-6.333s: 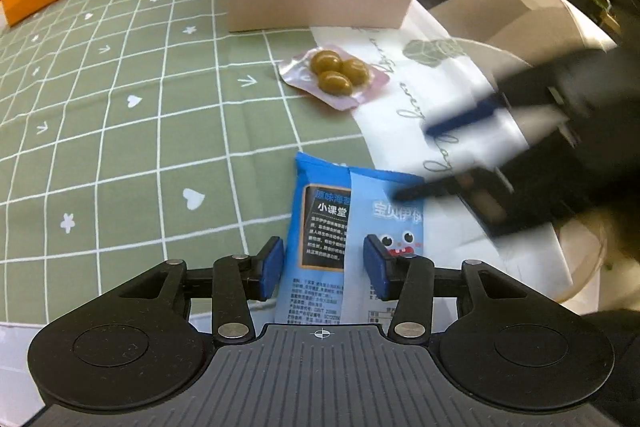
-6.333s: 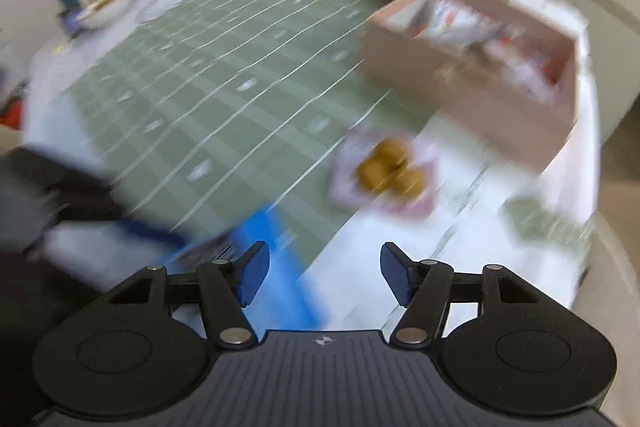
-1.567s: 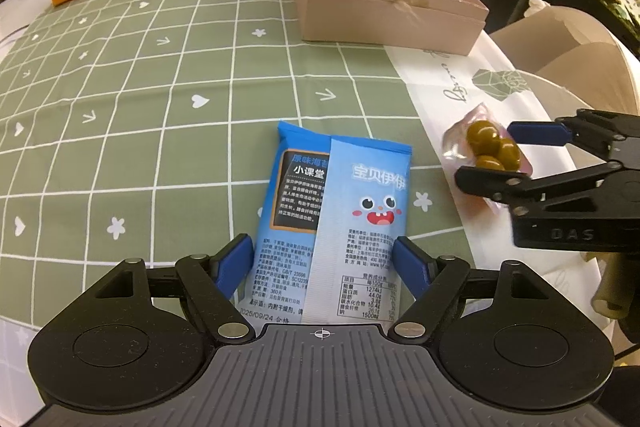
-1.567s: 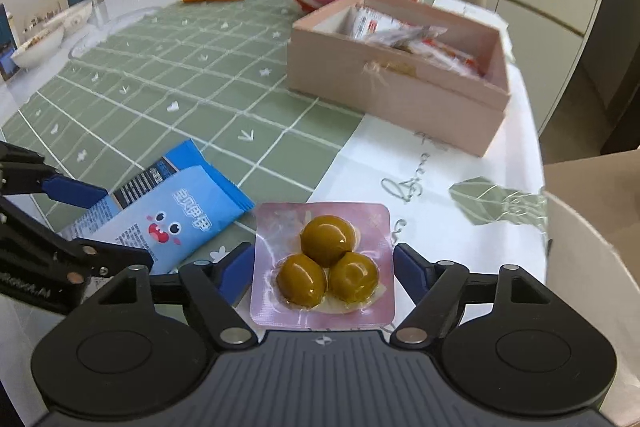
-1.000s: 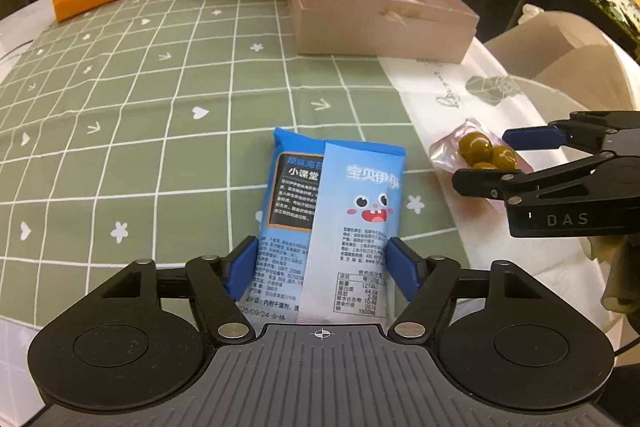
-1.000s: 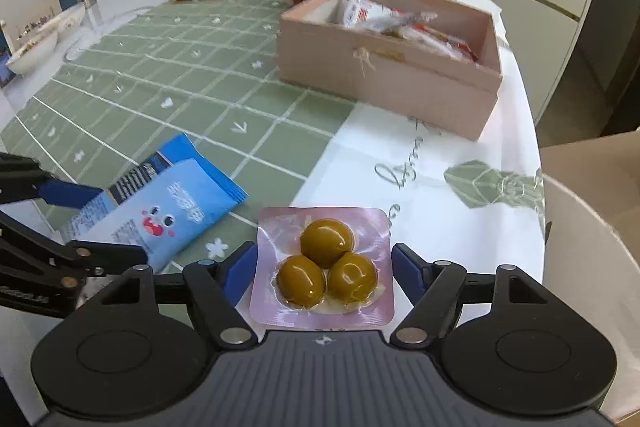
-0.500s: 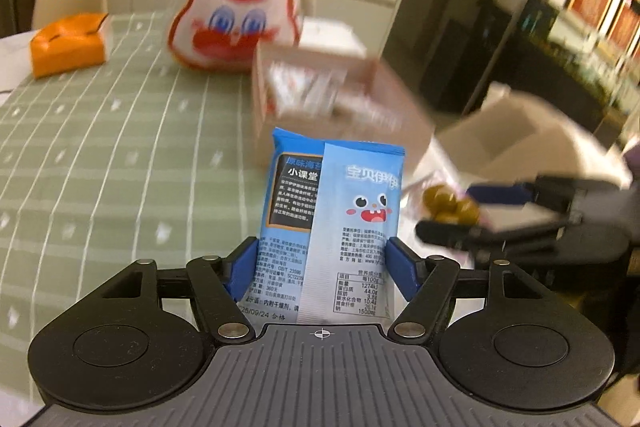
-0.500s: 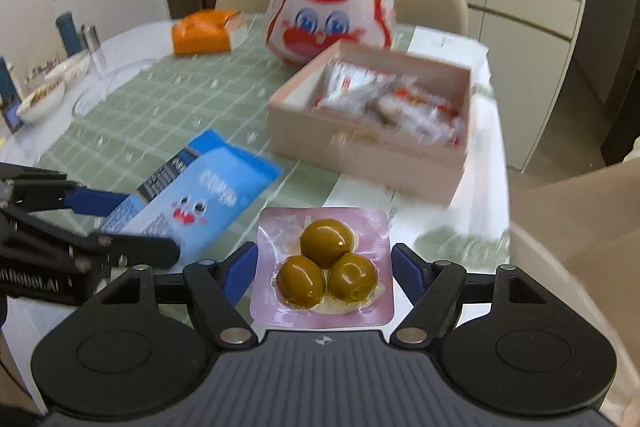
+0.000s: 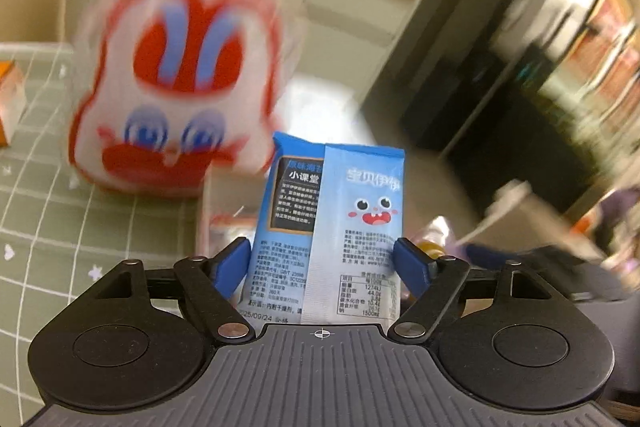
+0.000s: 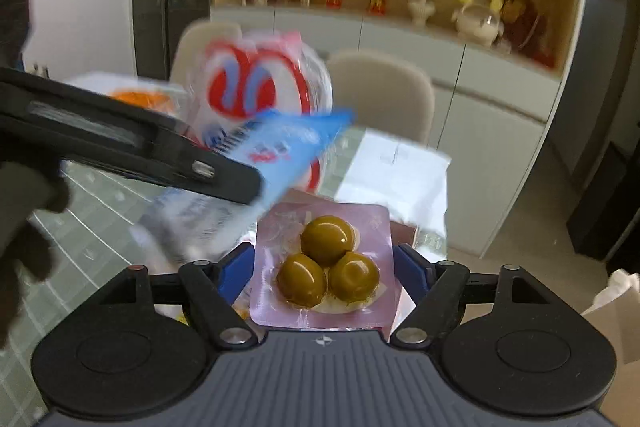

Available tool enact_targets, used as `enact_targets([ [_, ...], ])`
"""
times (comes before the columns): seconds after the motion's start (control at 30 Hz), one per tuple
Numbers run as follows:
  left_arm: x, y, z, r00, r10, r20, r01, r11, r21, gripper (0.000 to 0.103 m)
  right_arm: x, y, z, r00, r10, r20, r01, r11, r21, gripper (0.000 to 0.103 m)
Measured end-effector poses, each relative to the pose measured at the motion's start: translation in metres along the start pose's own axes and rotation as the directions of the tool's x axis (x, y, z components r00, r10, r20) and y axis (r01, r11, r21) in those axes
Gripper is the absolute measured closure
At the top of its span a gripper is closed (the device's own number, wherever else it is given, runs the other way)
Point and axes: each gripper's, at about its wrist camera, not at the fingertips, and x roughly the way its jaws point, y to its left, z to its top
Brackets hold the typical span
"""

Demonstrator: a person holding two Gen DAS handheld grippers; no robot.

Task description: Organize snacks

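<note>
My left gripper (image 9: 322, 261) is shut on a blue snack packet (image 9: 332, 223) with a cartoon face and holds it up in the air. My right gripper (image 10: 324, 269) is shut on a pink sealed pack of three green olives (image 10: 326, 265), also lifted. In the right wrist view the left gripper's arm (image 10: 120, 143) crosses from the left with the blue packet (image 10: 272, 147) sticking out. The pink snack box (image 9: 224, 215) is blurred, low behind the blue packet; in the right wrist view it is mostly hidden under the olive pack.
A big red-and-white bunny bag (image 9: 172, 99) stands on the green checked tablecloth (image 9: 48, 227) behind the box. An orange box (image 10: 140, 99) sits far left. Beige chairs (image 10: 384, 95) and a cabinet wall stand behind the table. White paper (image 10: 396, 167) lies at the table's right.
Both grippers have lifted their snacks off the table and moved forward toward the pink box and bunny bag. The left gripper now crosses close in front of the right camera.
</note>
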Motion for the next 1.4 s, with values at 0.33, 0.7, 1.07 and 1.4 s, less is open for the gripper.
enact_targets([
  [0.33,0.022,-0.011,-0.019,0.991,0.075,-0.114,-0.059,0.989,0.133,0.035,0.024,-0.012,-0.024,0.993,0.099,-0.068,-0.09,0.989,0.119,0.025],
  [0.7,-0.097,0.013,-0.097,0.969,0.149,0.195,-0.166,0.984,0.073,0.037,-0.031,0.018,-0.058,1.0,-0.015,-0.006,0.017,0.967,0.253,0.018],
  [1.07,-0.132,0.025,-0.236,0.961,0.25,0.117,-0.266,0.954,0.142,0.038,-0.064,0.109,-0.156,0.989,-0.044,-0.144,0.087,0.948,0.307,0.011],
  [1.4,-0.132,0.027,-0.265,0.954,0.259,0.149,-0.287,0.935,0.209,0.032,-0.078,0.128,-0.191,0.978,-0.192,-0.087,0.21,0.926,0.313,0.0],
])
